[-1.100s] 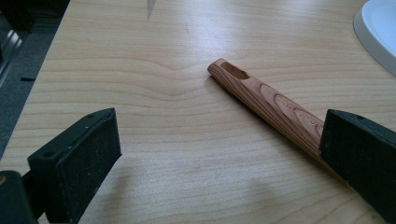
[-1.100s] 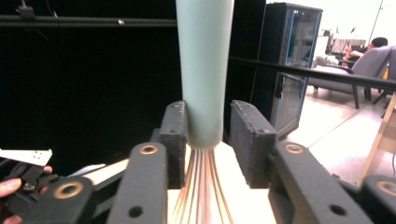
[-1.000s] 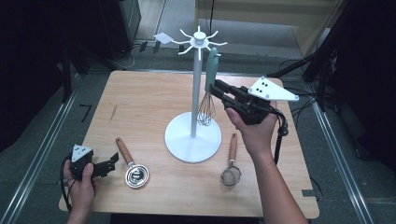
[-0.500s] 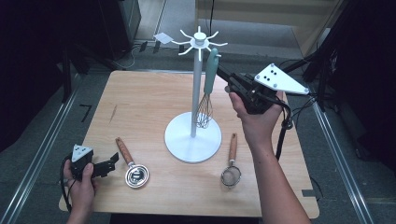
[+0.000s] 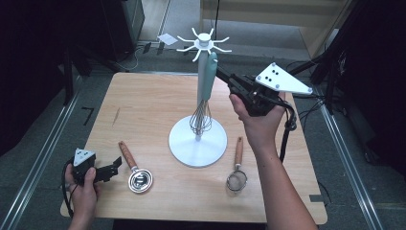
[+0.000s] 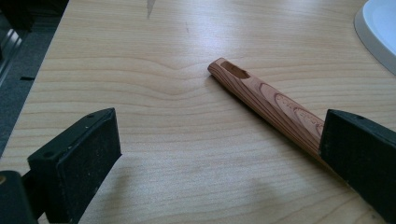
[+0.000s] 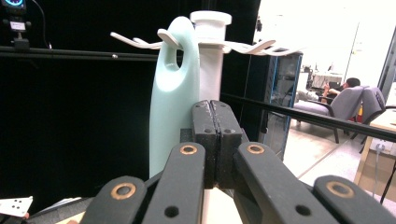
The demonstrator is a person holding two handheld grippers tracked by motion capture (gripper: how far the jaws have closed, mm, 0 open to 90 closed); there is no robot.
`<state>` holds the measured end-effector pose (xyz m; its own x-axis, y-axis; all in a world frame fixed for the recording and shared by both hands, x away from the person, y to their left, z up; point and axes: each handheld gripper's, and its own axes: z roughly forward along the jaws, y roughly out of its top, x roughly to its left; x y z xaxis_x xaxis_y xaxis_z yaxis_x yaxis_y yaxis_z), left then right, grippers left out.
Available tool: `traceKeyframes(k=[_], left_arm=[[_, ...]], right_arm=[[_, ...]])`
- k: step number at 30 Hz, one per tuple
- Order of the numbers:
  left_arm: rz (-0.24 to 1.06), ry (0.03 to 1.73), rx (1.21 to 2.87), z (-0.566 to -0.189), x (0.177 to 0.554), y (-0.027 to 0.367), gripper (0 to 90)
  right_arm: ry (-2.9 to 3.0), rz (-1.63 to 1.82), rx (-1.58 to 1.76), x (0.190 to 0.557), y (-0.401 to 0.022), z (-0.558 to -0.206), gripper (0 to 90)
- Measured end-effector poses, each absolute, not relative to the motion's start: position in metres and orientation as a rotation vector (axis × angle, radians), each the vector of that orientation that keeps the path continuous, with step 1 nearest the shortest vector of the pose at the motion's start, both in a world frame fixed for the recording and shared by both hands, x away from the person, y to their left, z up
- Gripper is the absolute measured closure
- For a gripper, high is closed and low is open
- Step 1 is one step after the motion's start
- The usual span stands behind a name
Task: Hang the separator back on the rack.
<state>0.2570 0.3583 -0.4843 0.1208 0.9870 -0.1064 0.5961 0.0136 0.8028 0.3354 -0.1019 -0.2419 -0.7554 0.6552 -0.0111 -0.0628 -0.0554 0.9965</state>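
Note:
A whisk with a pale teal handle point(image 5: 208, 76) hangs from a hook of the white stand point(image 5: 197, 148) in mid-table, its wires just above the round base. My right gripper point(image 5: 221, 73) is raised at the right of that handle, near its top, shut with nothing between the jaws. In the right gripper view the shut jaws point(image 7: 215, 121) sit right beside the teal handle point(image 7: 173, 93), whose eye is over a hook. My left gripper point(image 5: 116, 165) rests low at the table's front left, open. Its jaws point(image 6: 219, 149) stand wide, with a wooden handle point(image 6: 261, 102) running behind the right one.
A metal scoop with a wooden handle point(image 5: 136, 175) lies at the front left, beside the left gripper. A small wood-handled strainer point(image 5: 237, 172) lies to the right of the stand's base. The table's edges point(image 5: 191, 219) drop to a dark floor.
My right hand has lifted its gripper up along the whisk's handle, toward the hooks. The whisk now hangs straight. The left gripper has stayed put.

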Motion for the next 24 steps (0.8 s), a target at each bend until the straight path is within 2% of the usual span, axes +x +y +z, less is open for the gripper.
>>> traceKeyframes(k=[15,24], left_arm=[[0.674,1.561,1.667,-0.484,0.257,0.358,0.0],[0.674,1.561,1.666,-0.484,0.257,0.358,0.0]], right_arm=[[1.738,1.848,0.623,0.33,-0.094,-0.242,90.0],[1.732,1.786,0.672,0.332,-0.105,-0.253,82.7]])
